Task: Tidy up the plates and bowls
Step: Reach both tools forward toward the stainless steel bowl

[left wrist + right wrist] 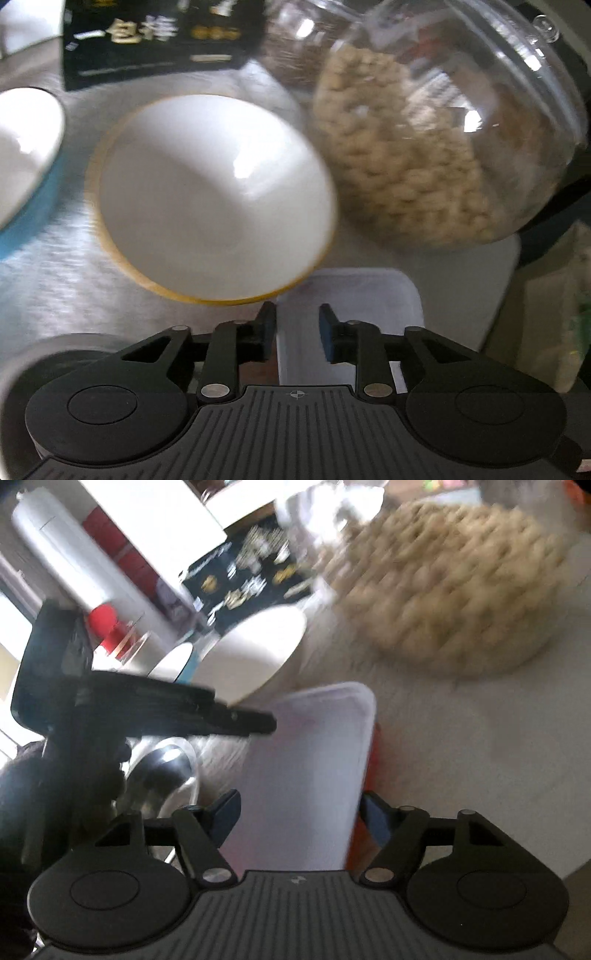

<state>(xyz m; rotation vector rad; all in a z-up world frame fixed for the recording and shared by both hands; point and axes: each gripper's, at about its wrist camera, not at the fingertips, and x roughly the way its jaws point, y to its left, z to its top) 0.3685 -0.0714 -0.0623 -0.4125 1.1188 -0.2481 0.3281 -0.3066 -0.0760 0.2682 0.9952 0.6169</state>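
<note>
A white bowl (214, 195) with a yellow rim is seen on the metal surface (55, 266), beside a clear jar (443, 140) of pale beans. The left gripper (297, 332) is held slightly spread, empty, just short of the bowl's rim. The right gripper (299, 821) is spread around a white lidded box (306, 775); whether its pads touch cannot be told.
</note>
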